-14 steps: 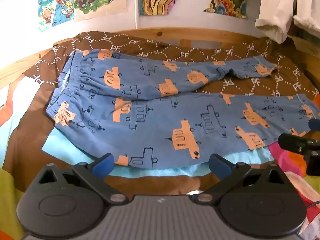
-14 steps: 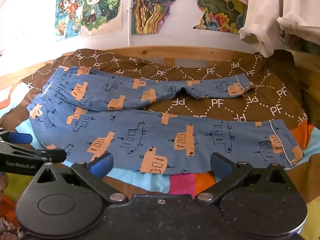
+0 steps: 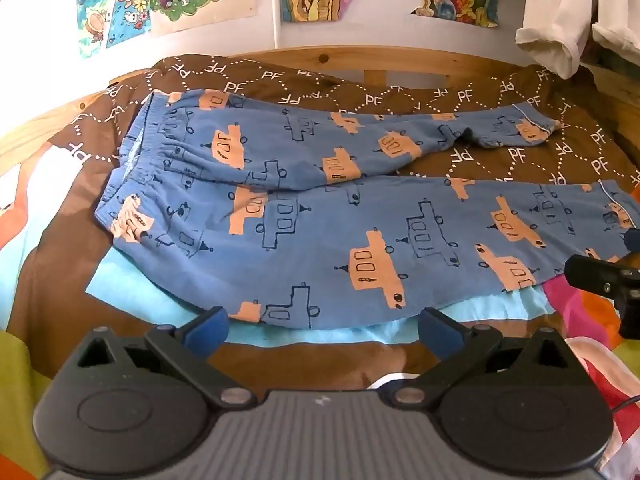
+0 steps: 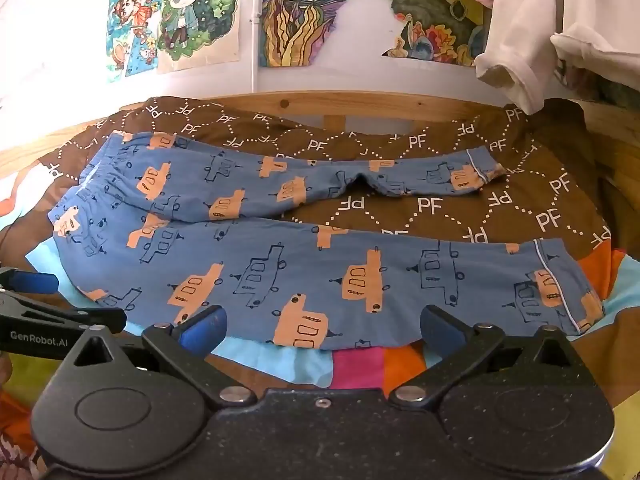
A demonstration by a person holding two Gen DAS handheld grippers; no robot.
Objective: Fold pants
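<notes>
Blue pants point(image 3: 320, 216) with orange and outlined car prints lie spread flat on a brown bedspread, waistband at the left, both legs running right, the far leg angled away. They also show in the right wrist view point(image 4: 304, 264). My left gripper point(image 3: 322, 326) is open and empty, just short of the near leg's front edge. My right gripper point(image 4: 322, 326) is open and empty at the near leg's front edge, further toward the cuffs. Each gripper shows at the side of the other's view.
The brown "PF" bedspread point(image 4: 520, 200) covers the bed, with light blue, pink and orange patches point(image 4: 360, 364) under the near edge. A wooden bed rail point(image 3: 400, 56) runs behind. Posters hang on the wall. A white garment point(image 4: 528, 40) hangs at upper right.
Both grippers have edged slightly closer to the pants' near edge. The pants have not moved.
</notes>
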